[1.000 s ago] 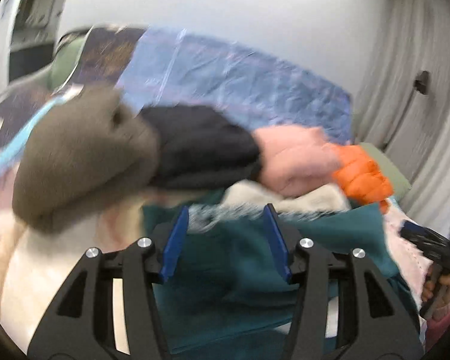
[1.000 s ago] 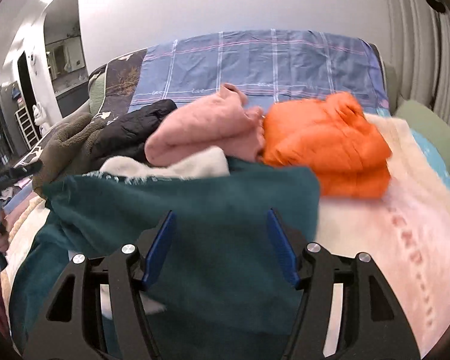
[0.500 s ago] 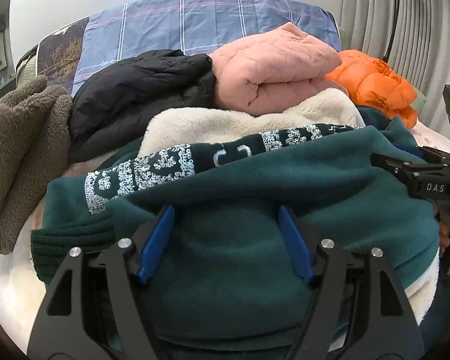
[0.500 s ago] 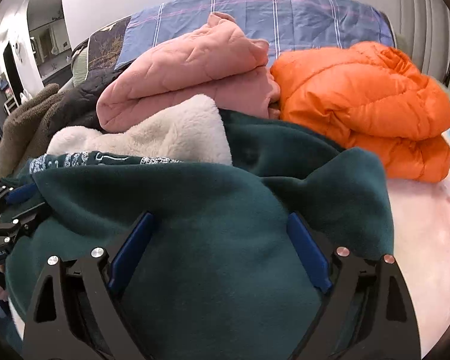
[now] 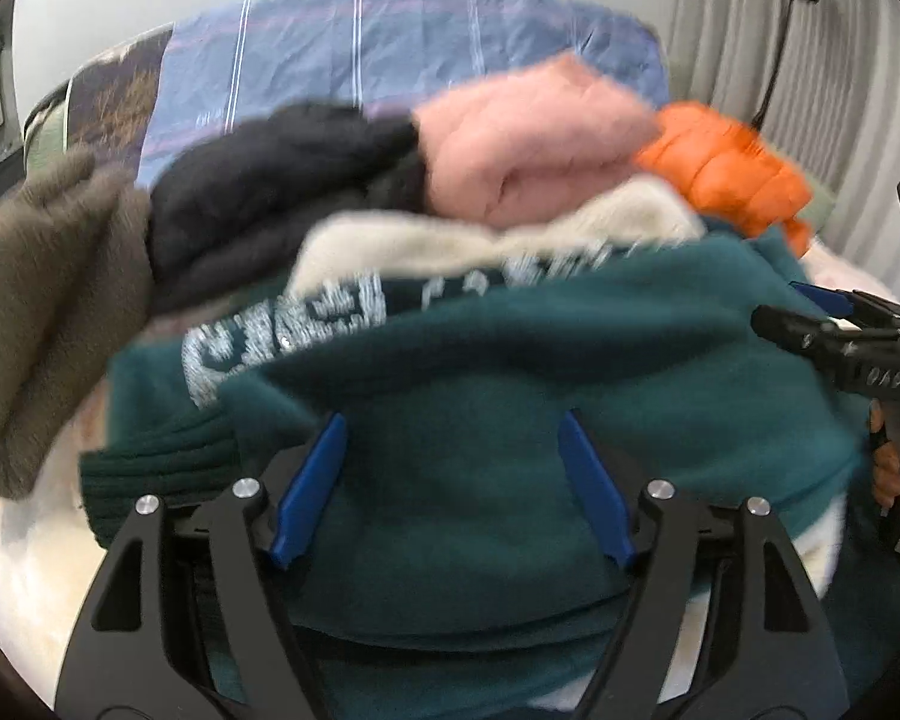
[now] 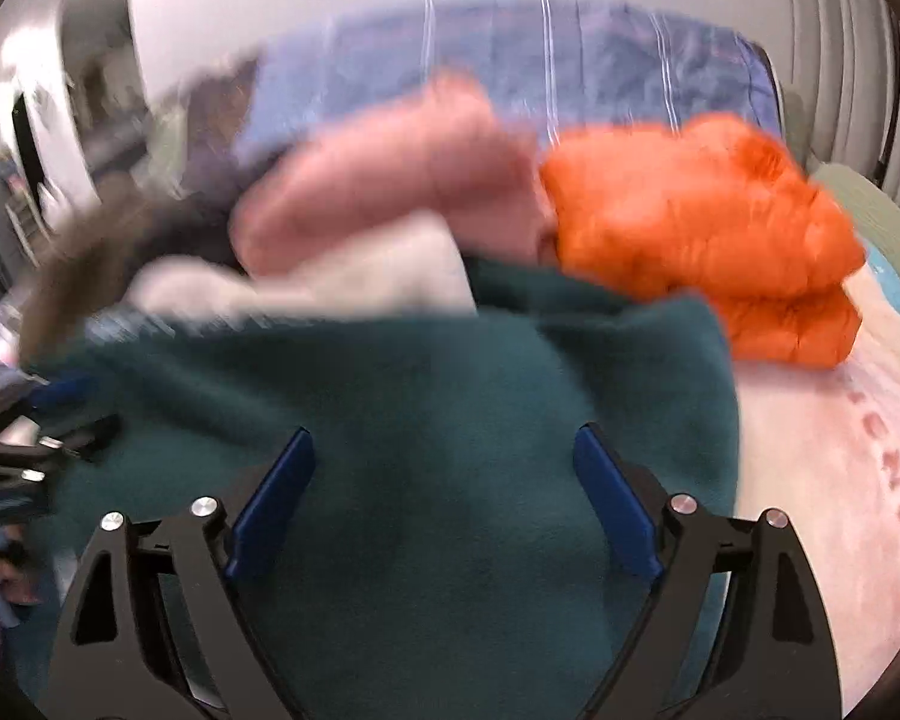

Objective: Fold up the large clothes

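Okay, we see the left gripper (image 5: 450, 480) low over a dark green sweater (image 5: 480, 408), its blue pads (image 5: 309, 489) set wide and opening further; green fabric lies between them, but the pads do not press it. The right gripper (image 6: 444, 510) is the same: jaws wide and opening, over the sweater (image 6: 420, 420) without gripping it. The sweater sits folded on a bed (image 6: 840, 468), at the near edge of a pile, white lettering along one fold and a cream lining (image 5: 450, 240) showing behind. Behind it we see a pink jacket (image 5: 528, 150), an orange puffer jacket (image 6: 702, 222) to the right touching the pink one, a black jacket (image 5: 270, 192) to the left, and an olive fleece (image 5: 48, 312) further left. A blue plaid sheet (image 5: 390, 42) covers the far end. Both views are blurred. In the left view the right gripper's black frame shows at the right edge.
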Available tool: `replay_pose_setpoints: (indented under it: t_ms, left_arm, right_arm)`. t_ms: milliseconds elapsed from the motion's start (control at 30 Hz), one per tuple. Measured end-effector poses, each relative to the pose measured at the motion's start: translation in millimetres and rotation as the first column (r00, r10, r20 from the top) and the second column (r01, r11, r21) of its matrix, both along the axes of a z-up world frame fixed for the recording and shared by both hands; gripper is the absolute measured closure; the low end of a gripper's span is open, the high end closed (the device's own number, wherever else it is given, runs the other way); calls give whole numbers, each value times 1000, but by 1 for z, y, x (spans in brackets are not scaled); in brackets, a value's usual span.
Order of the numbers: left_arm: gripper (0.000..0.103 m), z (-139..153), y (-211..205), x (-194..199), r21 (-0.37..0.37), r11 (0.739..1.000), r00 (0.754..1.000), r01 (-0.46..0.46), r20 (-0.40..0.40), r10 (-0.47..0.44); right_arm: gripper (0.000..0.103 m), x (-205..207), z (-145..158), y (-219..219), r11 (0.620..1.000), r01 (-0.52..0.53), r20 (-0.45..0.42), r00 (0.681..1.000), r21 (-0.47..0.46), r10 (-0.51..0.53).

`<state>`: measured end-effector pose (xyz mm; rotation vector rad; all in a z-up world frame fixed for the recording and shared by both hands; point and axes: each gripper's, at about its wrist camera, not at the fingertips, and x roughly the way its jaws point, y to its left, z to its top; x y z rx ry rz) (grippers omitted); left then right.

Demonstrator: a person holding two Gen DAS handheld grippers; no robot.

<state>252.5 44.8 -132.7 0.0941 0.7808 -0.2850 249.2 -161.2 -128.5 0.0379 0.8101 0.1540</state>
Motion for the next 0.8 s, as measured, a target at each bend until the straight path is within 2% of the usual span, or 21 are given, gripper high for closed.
replay_pose_setpoints:
  t_ms: [67, 400, 467, 567, 600, 633, 667, 700, 733, 800]
  left_arm:
    - [27, -4, -4, -2, 21, 1000, 1000, -4, 28, 4]
    - [26, -3, 0, -4, 13, 1000, 999, -8, 35, 7]
    - [26, 3, 3, -10, 11, 1000, 999, -11, 47, 11]
    - [25, 23, 18, -32, -52, 998, 999, -38, 27, 39]
    - [20, 31, 25, -44, -64, 998, 998, -27, 50, 30]
    - [14, 32, 28, -50, -46, 999, 997, -30, 68, 33]
    - [11, 24, 29, -50, 21, 998, 996, -56, 66, 54]
    - [7, 13, 27, -46, 54, 997, 998, -54, 40, 51]
    - [6, 5, 27, -44, 54, 998, 999, -45, 21, 44]
    - [6, 9, 31, -45, 32, 997, 998, -64, 18, 63]
  right_arm:
    - [3, 7, -8, -6, 999, 13, -5, 1000, 46, -13]
    - [1, 2, -5, -3, 999, 19, 19, 1000, 26, -20]
    - [2, -10, 6, -10, 999, 35, 11, 999, 37, -36]
    - [4, -53, 32, -29, 992, 42, 31, 998, 122, -46]
    - [5, -61, 34, -32, 992, 42, 30, 998, 121, -46]
    - [5, -66, 25, -33, 995, 74, 0, 997, 60, -74]
    - [5, -63, 12, -30, 996, 86, -42, 996, 27, -85]
    - [2, -59, -5, -30, 997, 74, -89, 994, 37, -71]
    - [1, -56, -14, -31, 996, 68, -108, 992, 54, -61]
    - [1, -63, 0, -37, 992, 89, -89, 993, 88, -81]
